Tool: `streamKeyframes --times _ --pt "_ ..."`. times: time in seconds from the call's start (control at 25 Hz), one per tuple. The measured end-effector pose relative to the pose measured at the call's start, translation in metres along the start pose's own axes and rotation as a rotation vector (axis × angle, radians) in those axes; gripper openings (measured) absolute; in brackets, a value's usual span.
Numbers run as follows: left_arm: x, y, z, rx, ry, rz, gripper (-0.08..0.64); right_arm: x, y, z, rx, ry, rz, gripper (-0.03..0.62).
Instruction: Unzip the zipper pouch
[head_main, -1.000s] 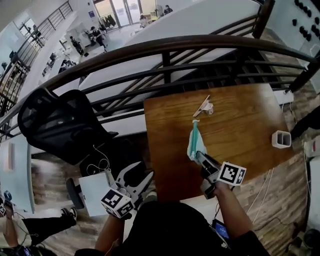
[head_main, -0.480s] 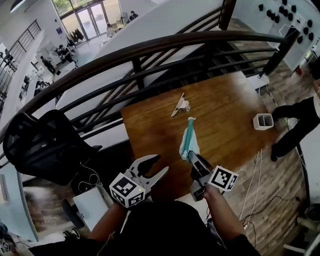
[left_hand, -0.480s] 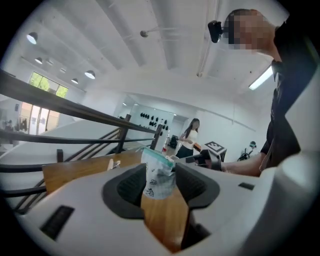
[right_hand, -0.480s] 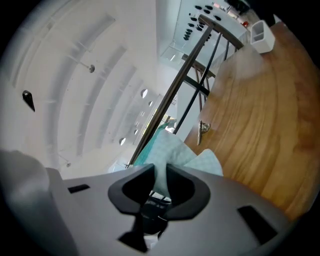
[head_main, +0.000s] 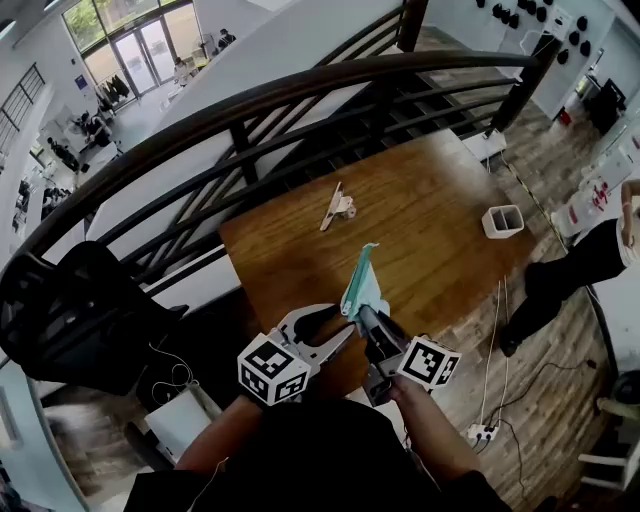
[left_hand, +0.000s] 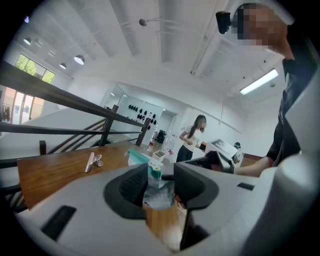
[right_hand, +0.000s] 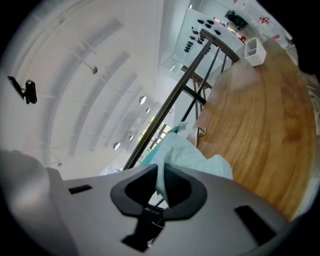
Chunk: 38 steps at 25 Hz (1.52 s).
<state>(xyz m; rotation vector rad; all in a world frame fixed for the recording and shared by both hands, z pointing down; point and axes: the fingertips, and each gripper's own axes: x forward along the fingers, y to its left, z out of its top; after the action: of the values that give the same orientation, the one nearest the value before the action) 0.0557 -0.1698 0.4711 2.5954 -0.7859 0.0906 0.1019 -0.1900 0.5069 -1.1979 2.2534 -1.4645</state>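
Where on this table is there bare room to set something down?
The widest bare wood is the middle of the table, between the small clip and the white square container. The left side, nearer than the clip, is bare too. It is crowded only at the near edge, around the teal zipper pouch.

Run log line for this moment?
right gripper: jaws just closing, shut on pouch | left gripper: jaws just closing, pouch between, not gripped

Overhead plus two low views, shared table (head_main: 440, 240)
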Motion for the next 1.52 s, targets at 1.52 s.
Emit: streamKeyframes --times 1.52 --pt "-0.013 -0.008 -0.004 0.368 0.176 -0.197 0.049 -0.033 0.007 0.011 -0.997 0.287 -0.041 0.183"
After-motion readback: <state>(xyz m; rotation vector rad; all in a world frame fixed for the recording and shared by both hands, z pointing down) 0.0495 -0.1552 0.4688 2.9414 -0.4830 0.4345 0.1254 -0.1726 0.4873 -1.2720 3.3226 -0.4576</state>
